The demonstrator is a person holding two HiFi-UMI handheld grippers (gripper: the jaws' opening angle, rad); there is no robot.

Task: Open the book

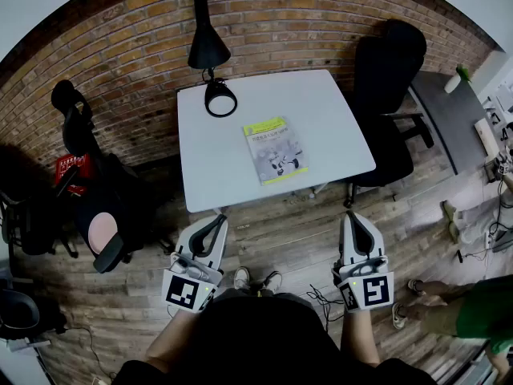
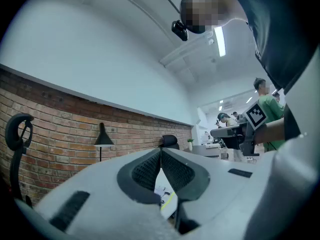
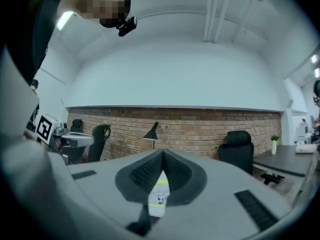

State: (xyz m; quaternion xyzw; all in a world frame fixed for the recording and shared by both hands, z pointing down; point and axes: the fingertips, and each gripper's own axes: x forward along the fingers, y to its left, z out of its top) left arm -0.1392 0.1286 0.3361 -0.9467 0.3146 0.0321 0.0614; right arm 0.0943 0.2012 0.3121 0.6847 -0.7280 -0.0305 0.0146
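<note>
A closed book (image 1: 275, 149) with a white and yellow-green cover lies flat on the white table (image 1: 321, 111), right of its middle. Both grippers hang level in front of the table's near edge, apart from the book. My left gripper (image 1: 215, 220) is shut, its jaw tips touching, nothing held. My right gripper (image 1: 354, 216) is shut and empty too. In the left gripper view the book (image 2: 165, 195) shows in the gap under the closed tips of my left gripper (image 2: 160, 151). The right gripper view shows the book (image 3: 159, 196) below the joined tips of my right gripper (image 3: 163, 154).
A black desk lamp (image 1: 210, 50) stands at the table's far left corner. A black office chair (image 1: 386, 95) sits right of the table, more chairs (image 1: 88, 183) and a red item at left. A brick wall (image 1: 120, 46) is behind. Another person's legs (image 1: 449, 311) are at lower right.
</note>
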